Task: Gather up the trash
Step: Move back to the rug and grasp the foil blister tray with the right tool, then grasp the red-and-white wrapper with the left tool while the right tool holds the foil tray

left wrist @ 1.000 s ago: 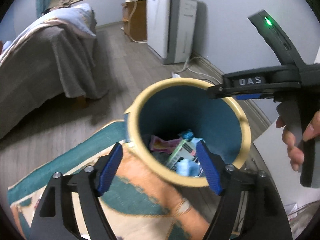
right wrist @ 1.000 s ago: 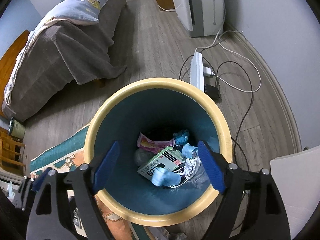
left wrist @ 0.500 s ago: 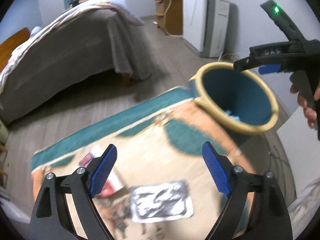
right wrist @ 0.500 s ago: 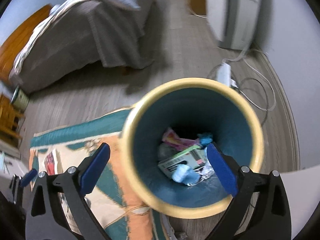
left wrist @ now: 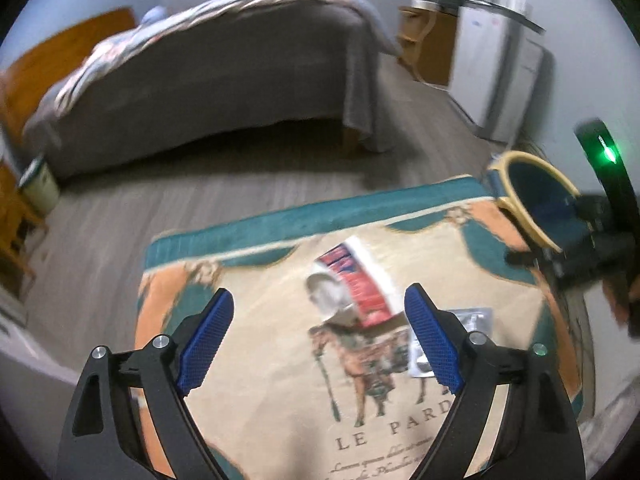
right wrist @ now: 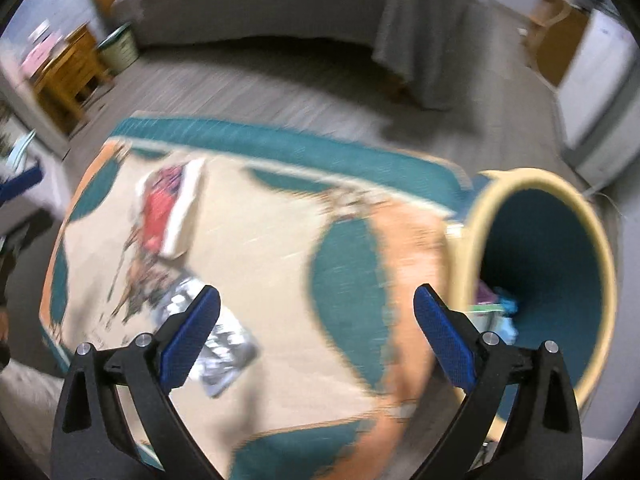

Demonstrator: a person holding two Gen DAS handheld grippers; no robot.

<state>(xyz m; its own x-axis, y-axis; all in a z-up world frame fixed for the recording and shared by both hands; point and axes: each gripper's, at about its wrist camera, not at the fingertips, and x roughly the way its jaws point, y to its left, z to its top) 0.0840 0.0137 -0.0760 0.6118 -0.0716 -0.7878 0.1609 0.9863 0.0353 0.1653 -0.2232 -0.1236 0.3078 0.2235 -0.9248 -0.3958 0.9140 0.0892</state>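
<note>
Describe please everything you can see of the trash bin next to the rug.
The trash bin is a round, open container with a thick pale yellow rim and a dark teal inner wall; the material cannot be told. It has no lid. It stands upright on the floor at the corner of the rug, right against its edge. At the bottom lies collected trash: blue, purple and green pieces, blurred. In the left wrist view the right gripper's body partly covers it. Nothing grips it.

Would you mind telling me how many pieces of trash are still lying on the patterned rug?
2, possibly more hidden. A red-and-white paper package lies mid-rug, toward the bed. A crinkled silver foil wrapper lies just beside it, nearer the yellow-rimmed teal bin, partly behind a blue finger pad.
</note>
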